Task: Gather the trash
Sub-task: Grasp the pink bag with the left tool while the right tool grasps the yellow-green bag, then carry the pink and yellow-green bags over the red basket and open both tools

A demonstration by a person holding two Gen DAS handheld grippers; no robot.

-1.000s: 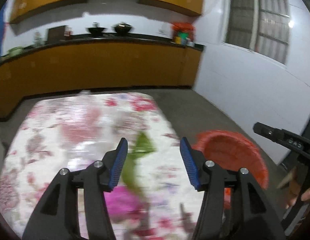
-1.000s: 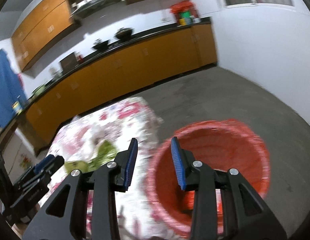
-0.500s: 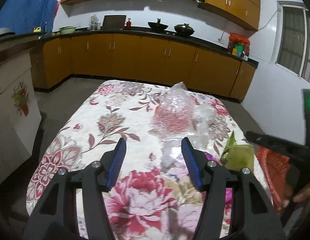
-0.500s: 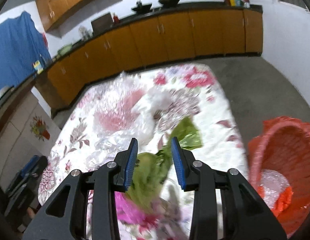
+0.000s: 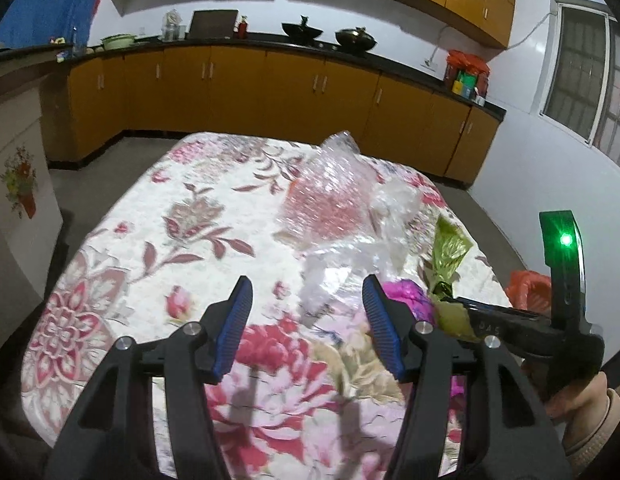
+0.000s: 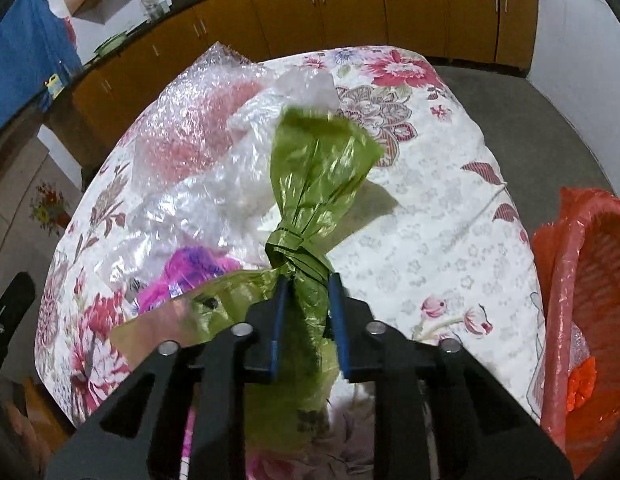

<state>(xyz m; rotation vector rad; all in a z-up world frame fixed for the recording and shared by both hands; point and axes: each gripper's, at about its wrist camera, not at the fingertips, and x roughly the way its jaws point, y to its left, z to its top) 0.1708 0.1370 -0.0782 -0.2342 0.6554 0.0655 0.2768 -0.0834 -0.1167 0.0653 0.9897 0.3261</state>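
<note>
Since half a second ago we've swung our right gripper [image 6: 308,280] down onto the knotted green plastic bag [image 6: 310,184] on the floral tablecloth [image 6: 429,216], jaws closing around its neck, while our left gripper [image 5: 306,304] hangs spread, empty.

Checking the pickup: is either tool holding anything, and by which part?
Right tool is closing on the green plastic bag, just below its knot. Left tool holds nothing.

Floral-clothed table [image 5: 158,240] carries plastic wrappers [image 6: 214,184].
</note>
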